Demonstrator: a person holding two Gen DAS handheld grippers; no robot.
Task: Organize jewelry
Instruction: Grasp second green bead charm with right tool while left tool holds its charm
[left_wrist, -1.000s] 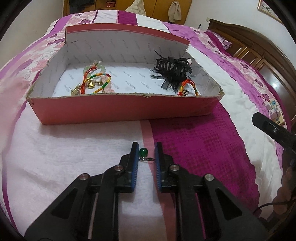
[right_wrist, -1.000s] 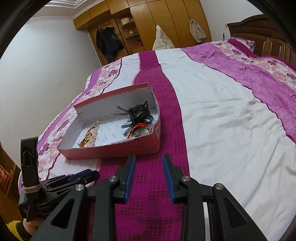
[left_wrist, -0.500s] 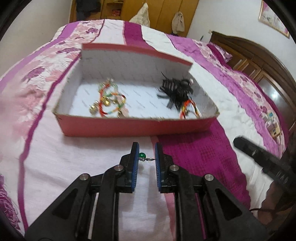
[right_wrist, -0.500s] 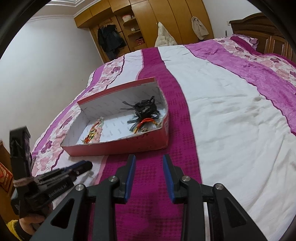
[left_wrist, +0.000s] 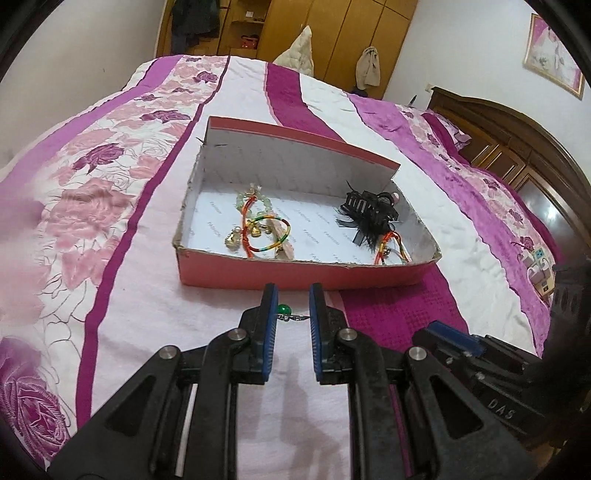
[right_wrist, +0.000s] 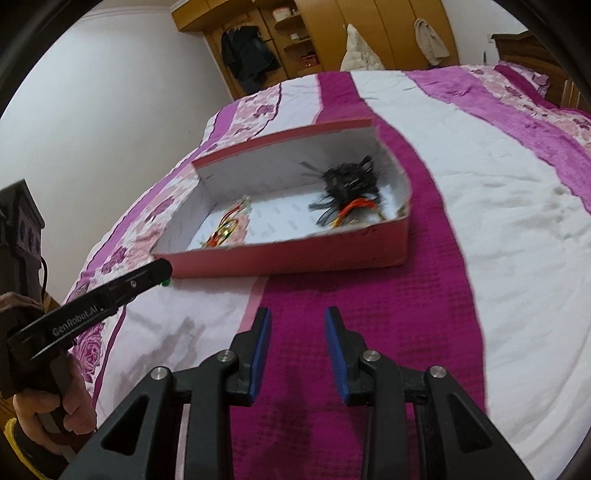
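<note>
- Left wrist view: the left gripper (left_wrist: 291, 301) is seen clenched on a small green bead earring (left_wrist: 283, 308), whose thin metal hook spans the narrow gap between the blue pads.
- The earring is held above the bedspread (left_wrist: 129, 325), just in front of the near wall of the pink box (left_wrist: 295, 275), outside it.
- The box is set on the bedspread towards the foot-end middle of the bed, lying across the white and magenta stripes, with its tall back wall on the far side.
- Inside the box, near its left end, a cluster of beaded and red-yellow cord bracelets (left_wrist: 264, 225) is laid on the white floor.
- Near the right end of the box a black hair claw (left_wrist: 369, 210) with feathery trim is seen, and another red-orange cord bracelet (left_wrist: 391, 251) is tucked against the near right corner.
- Right wrist view: the right gripper (right_wrist: 297, 325) is held released, with nothing between its blue pads, over the magenta stripe in front of the box.
- The left gripper is seen from the side at the left edge, gripped by a hand (right_wrist: 48, 410), its tip close to the near left corner of the box; a speck of green shows at the tip.
- Wooden wardrobes (right_wrist: 332, 33) are visible beyond the far end of the bed.
</note>
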